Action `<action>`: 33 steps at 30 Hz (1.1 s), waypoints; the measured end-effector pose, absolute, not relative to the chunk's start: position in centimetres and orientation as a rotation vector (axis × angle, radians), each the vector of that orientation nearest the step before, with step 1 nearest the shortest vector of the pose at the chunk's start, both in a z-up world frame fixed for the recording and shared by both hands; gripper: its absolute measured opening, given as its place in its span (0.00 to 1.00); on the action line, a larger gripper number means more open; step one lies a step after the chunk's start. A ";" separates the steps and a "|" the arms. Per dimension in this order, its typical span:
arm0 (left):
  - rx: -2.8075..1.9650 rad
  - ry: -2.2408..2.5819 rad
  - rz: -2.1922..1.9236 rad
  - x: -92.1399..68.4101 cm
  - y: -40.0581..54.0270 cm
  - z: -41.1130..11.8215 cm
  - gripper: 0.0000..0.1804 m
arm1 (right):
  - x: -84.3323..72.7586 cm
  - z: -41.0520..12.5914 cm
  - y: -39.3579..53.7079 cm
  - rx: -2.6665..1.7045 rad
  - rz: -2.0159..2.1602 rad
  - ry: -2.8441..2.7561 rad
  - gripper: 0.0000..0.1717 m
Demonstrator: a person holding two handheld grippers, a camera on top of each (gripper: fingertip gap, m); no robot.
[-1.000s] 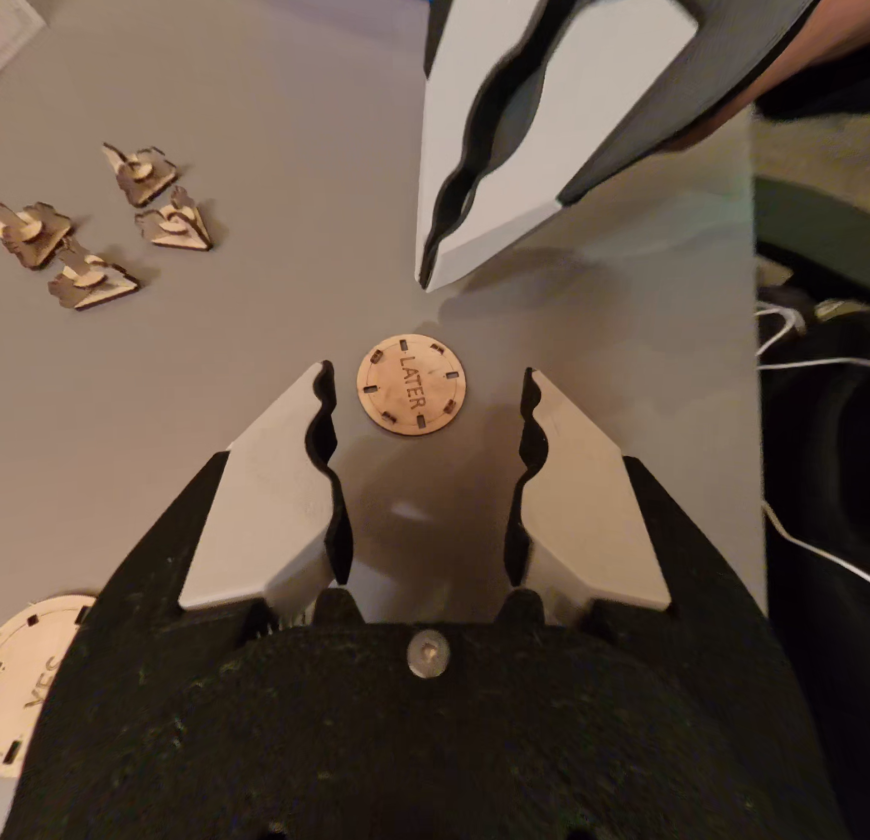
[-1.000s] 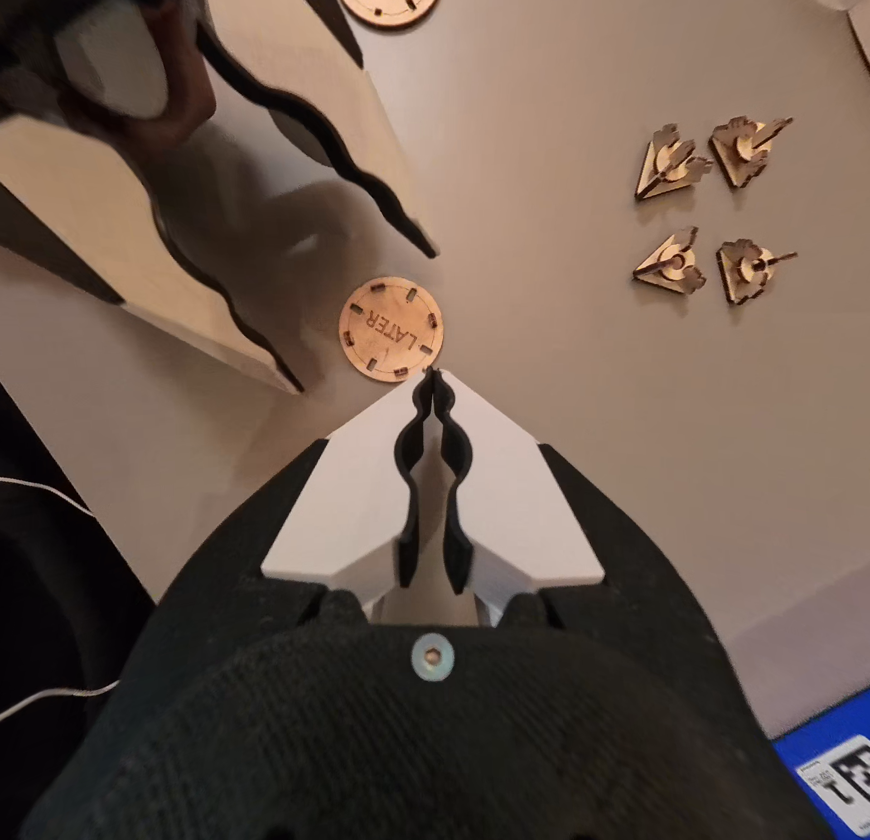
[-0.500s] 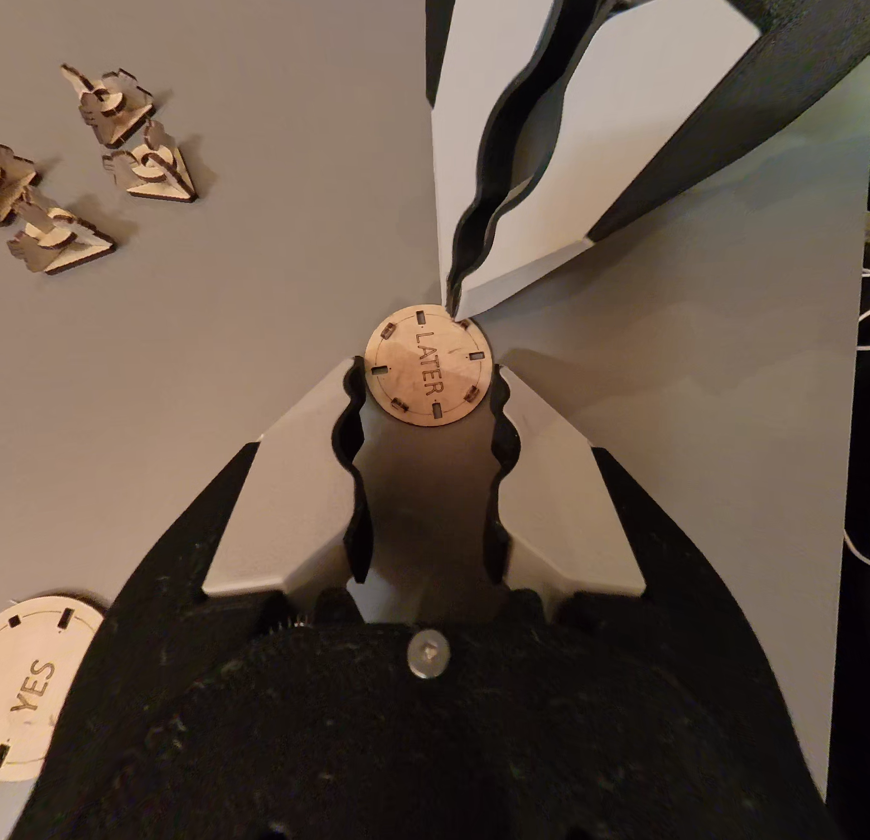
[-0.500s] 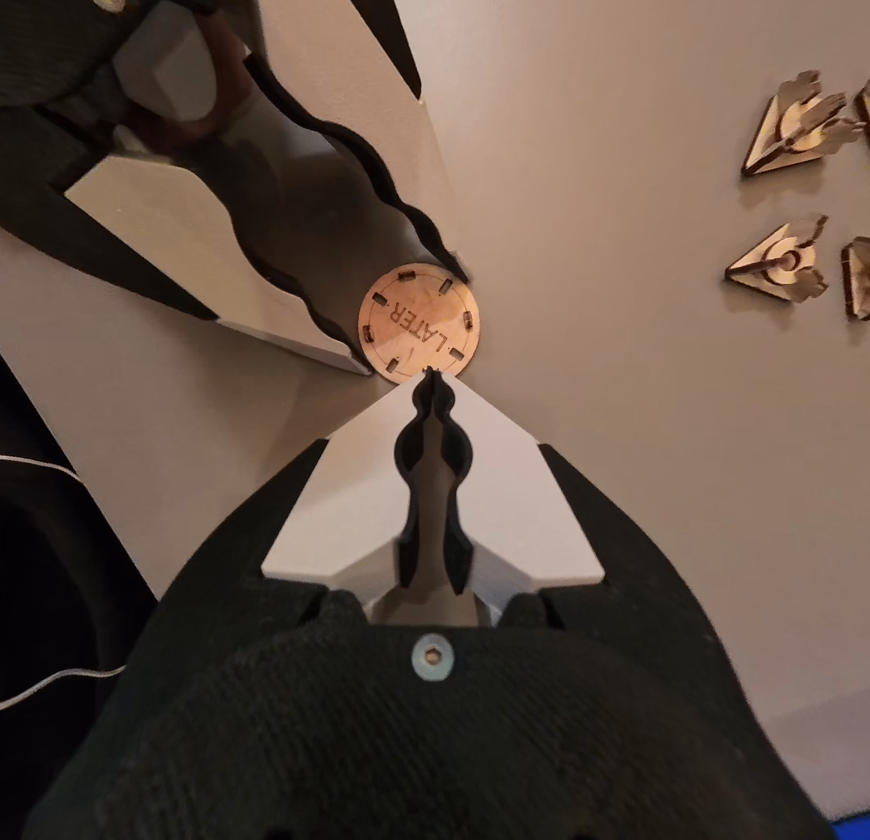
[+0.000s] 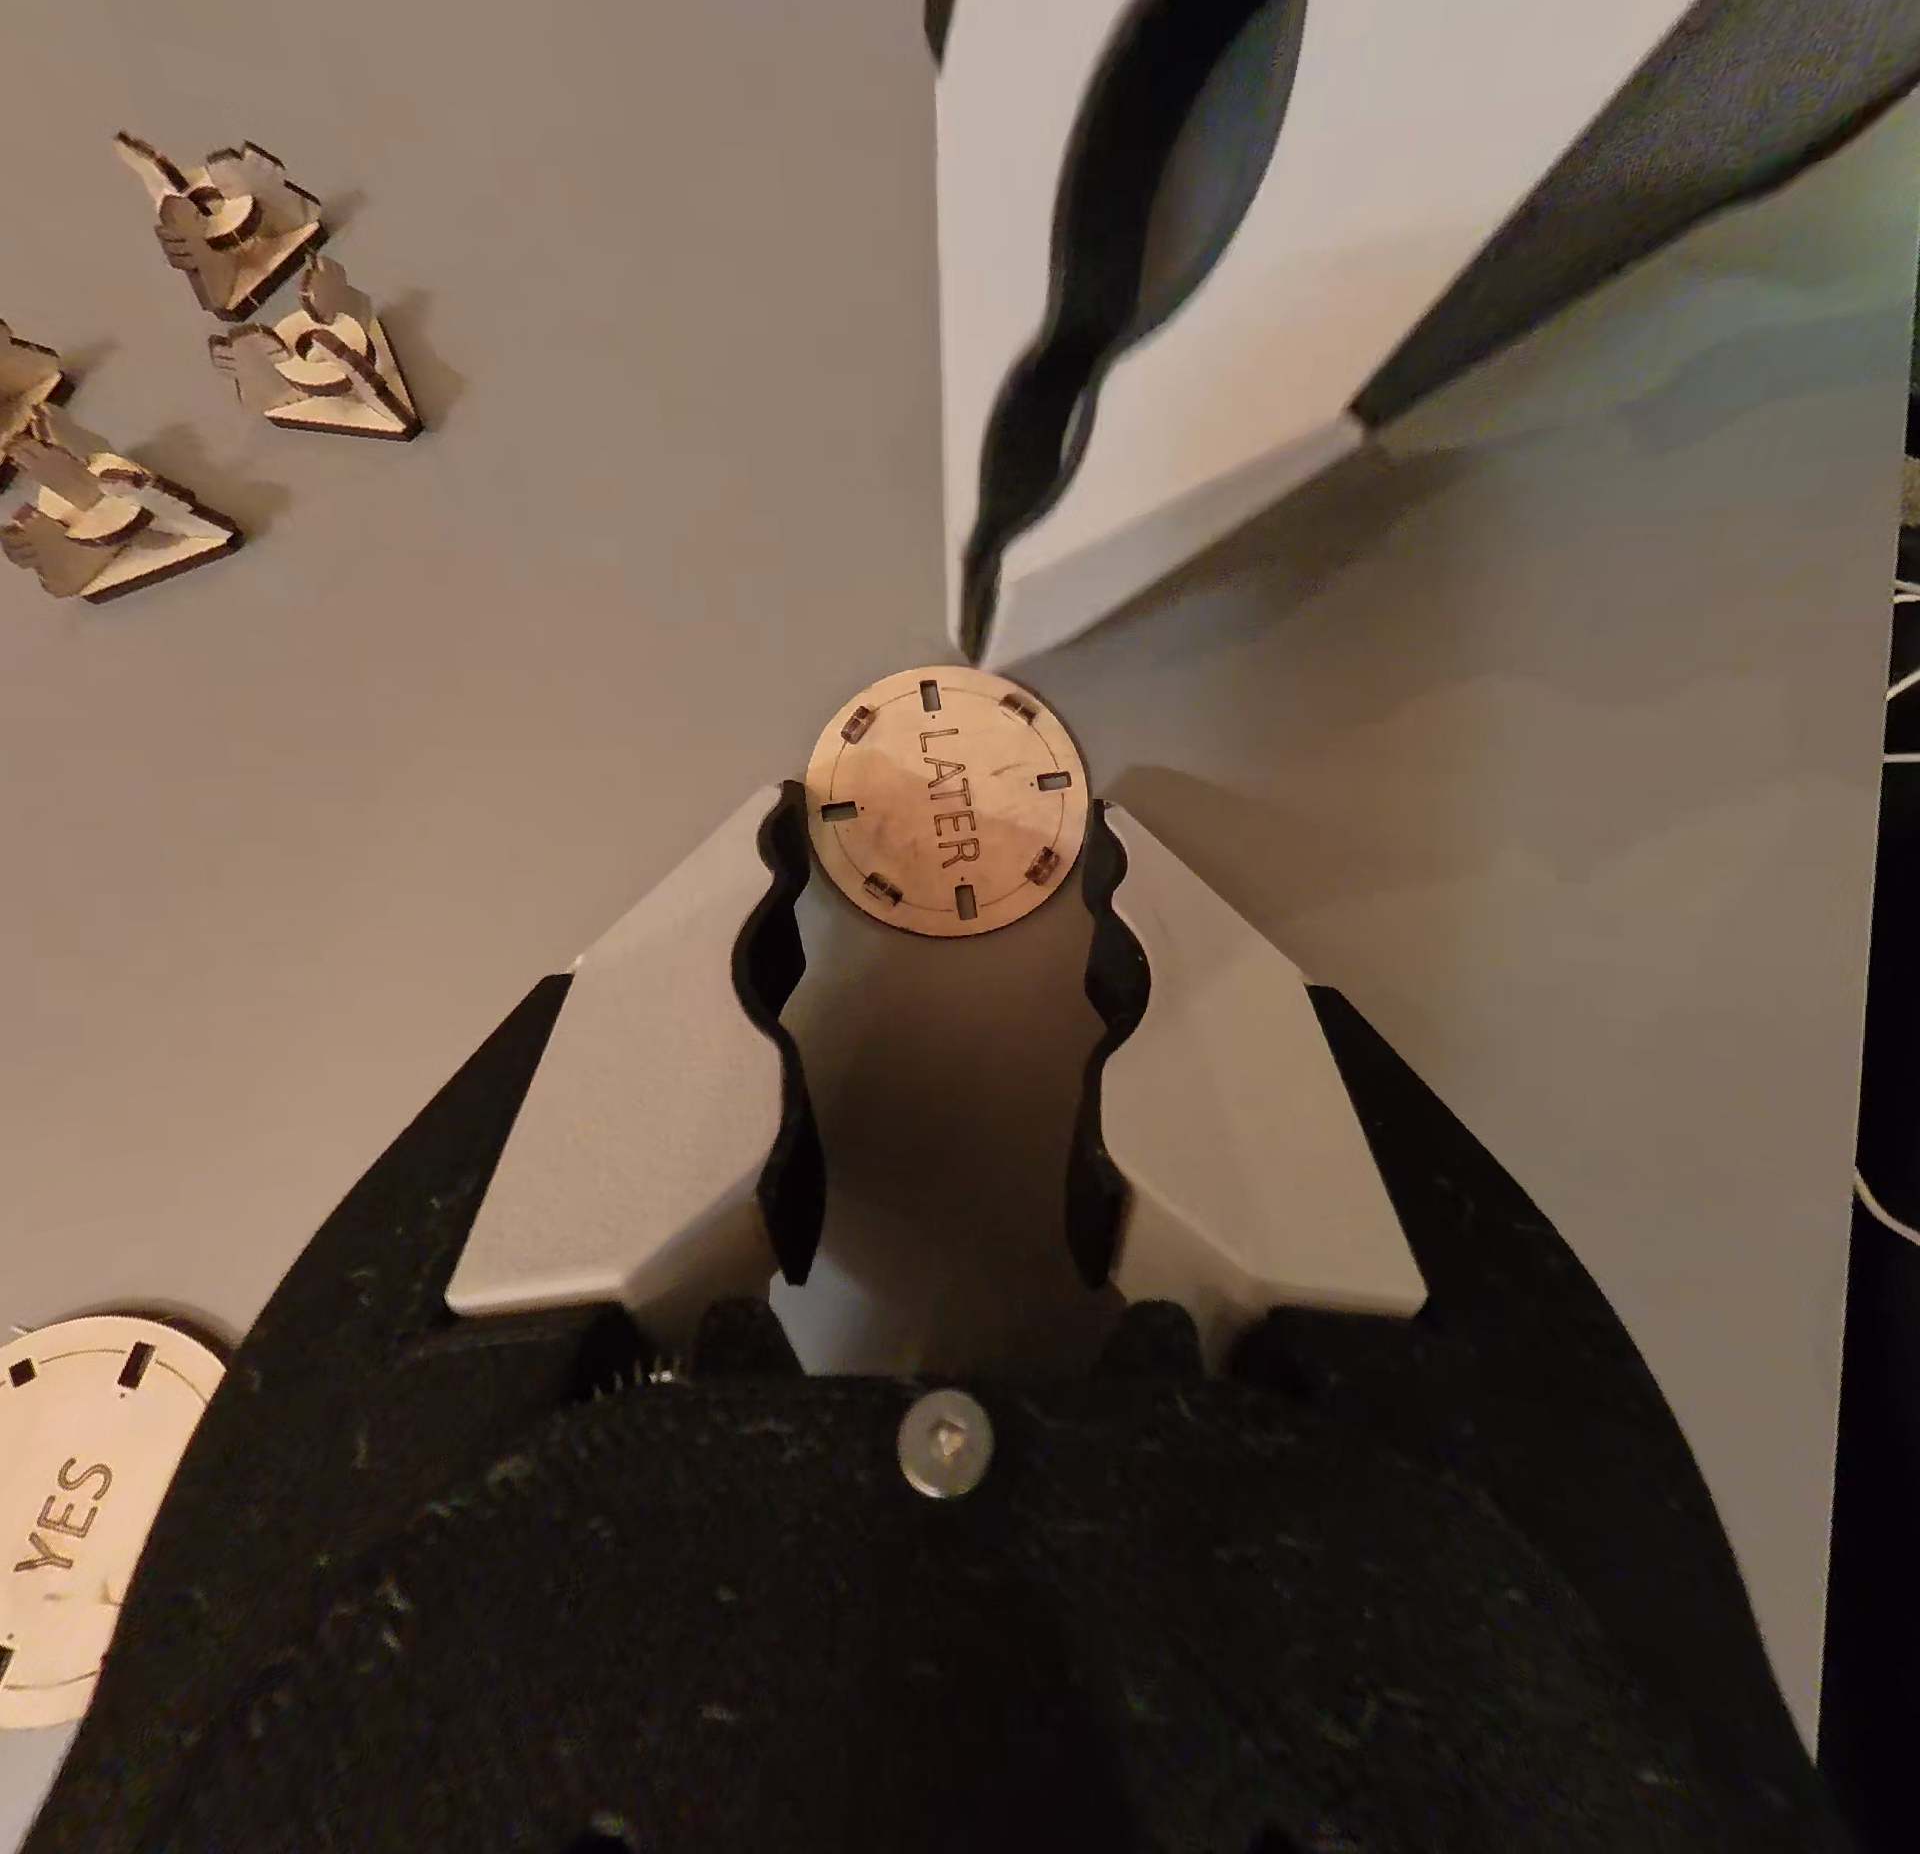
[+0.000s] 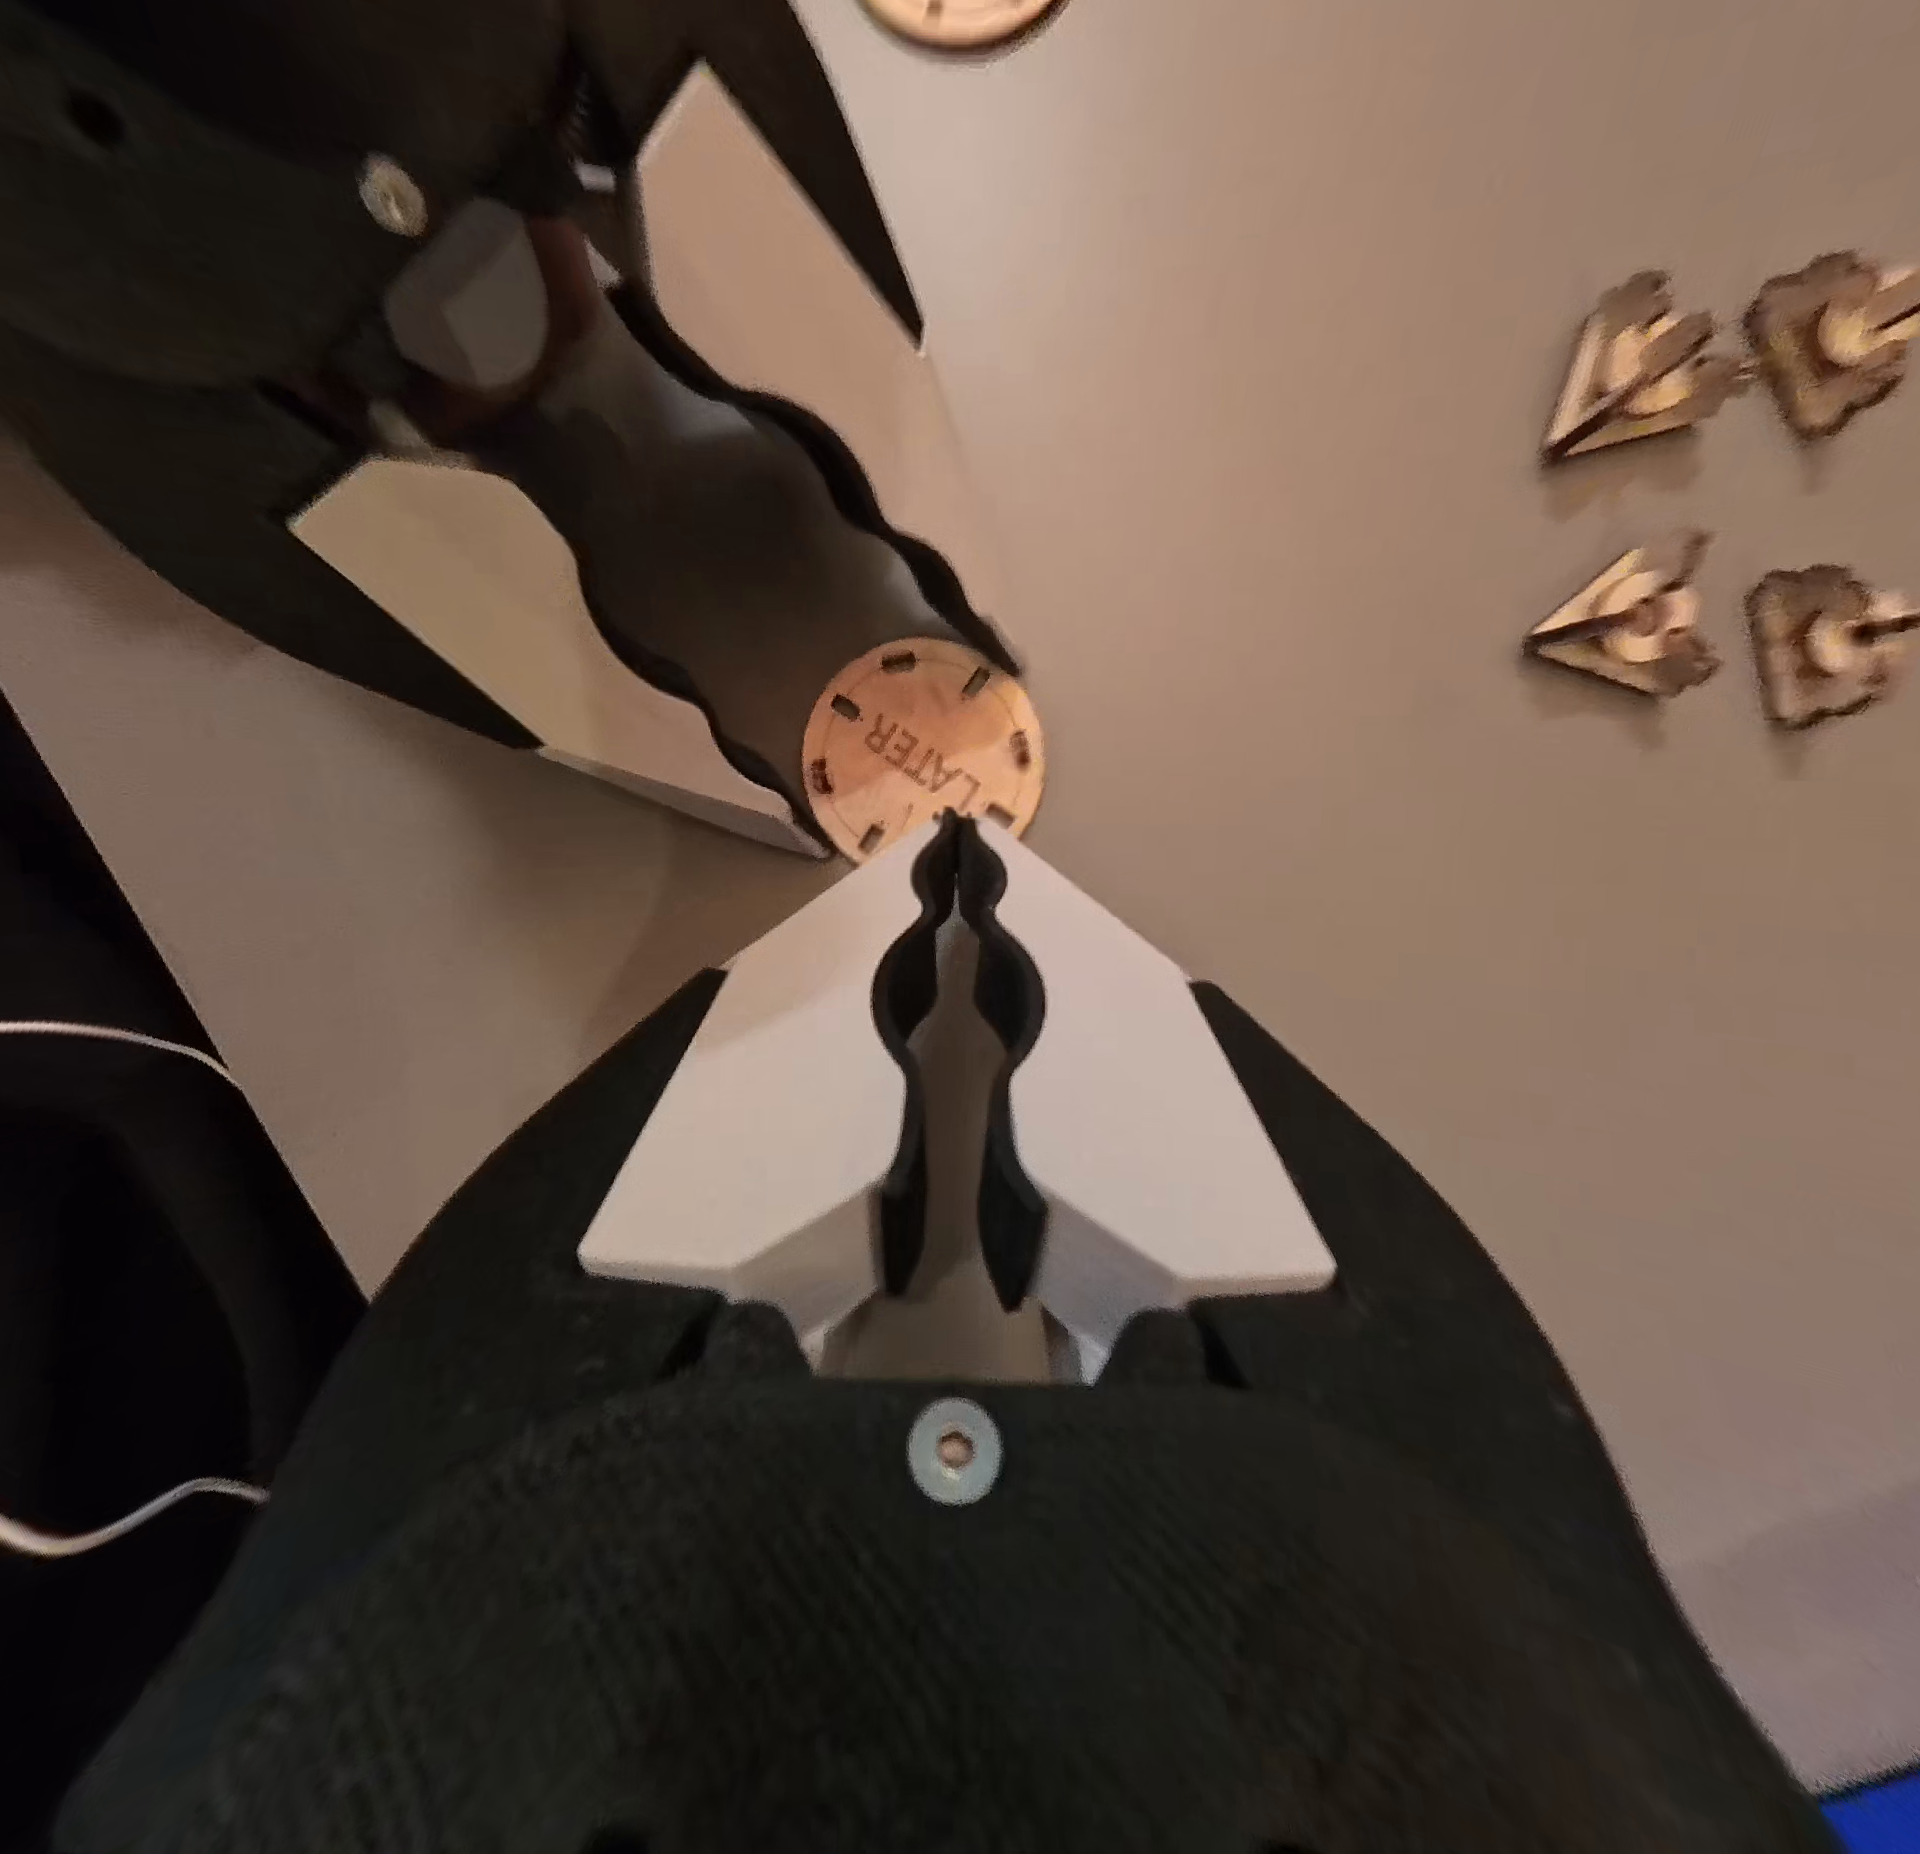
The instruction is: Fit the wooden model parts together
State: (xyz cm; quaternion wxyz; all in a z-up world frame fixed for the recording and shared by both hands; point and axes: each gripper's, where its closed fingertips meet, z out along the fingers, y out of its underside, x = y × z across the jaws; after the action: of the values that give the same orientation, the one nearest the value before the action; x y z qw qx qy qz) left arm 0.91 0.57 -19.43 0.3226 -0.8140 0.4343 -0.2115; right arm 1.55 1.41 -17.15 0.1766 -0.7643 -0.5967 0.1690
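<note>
Here, a small wooden disc (image 5: 948, 802) with slots around its rim sits gripped between the tips of the left gripper (image 5: 948, 817), its two black pads (image 5: 781, 828) pressed against the disc's opposite edges above a grey table (image 5: 520, 869). The right gripper (image 6: 954, 836), fingers closed together with nothing between them, meets the disc's far edge with its tip; from its own camera that tip overlaps the disc's (image 6: 920, 755) near rim.

Only the left wrist view shows the table's right edge with thin white cables (image 5: 1907, 620) beyond it, and a second, paler wooden disc (image 5: 73, 1482) lying at the near left, partly hidden behind the gripper body. Only the right wrist view shows a blue strip (image 6: 1870, 1794) at its near right corner and a white cable (image 6: 114, 1529) over the dark area at its left. Both views take in a cluster of small triangular wooden pieces (image 5: 312, 370) (image 6: 1631, 381), well apart from the disc; the right wrist view shows four of them, blurred.
</note>
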 end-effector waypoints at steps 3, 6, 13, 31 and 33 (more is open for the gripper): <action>-2.138 1.138 -0.557 0.9 0.6 -19.4 0.29 | 2.0 -18.8 1.1 -2.202 0.444 -1.731 0.00; -2.138 1.138 -0.558 0.9 0.6 -19.4 0.29 | 1.7 -17.6 1.5 -2.169 0.463 -1.687 0.00; -2.140 1.134 -0.559 0.9 0.6 -19.4 0.29 | 2.1 -18.1 1.5 -2.178 0.421 -1.690 0.00; -2.128 1.148 -0.525 0.8 0.6 -19.5 0.30 | 1.9 -14.9 3.2 -2.017 0.497 -1.418 0.00; -2.126 1.150 -0.518 0.8 0.6 -19.5 0.30 | 1.9 -14.8 3.1 -1.998 0.487 -1.418 0.00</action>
State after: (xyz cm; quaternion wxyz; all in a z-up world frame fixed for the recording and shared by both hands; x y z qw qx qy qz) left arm 0.83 0.56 -19.47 0.3284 -0.8124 0.4395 -0.1978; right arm 1.90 3.07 -14.77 0.3161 -0.7589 -0.5385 0.1848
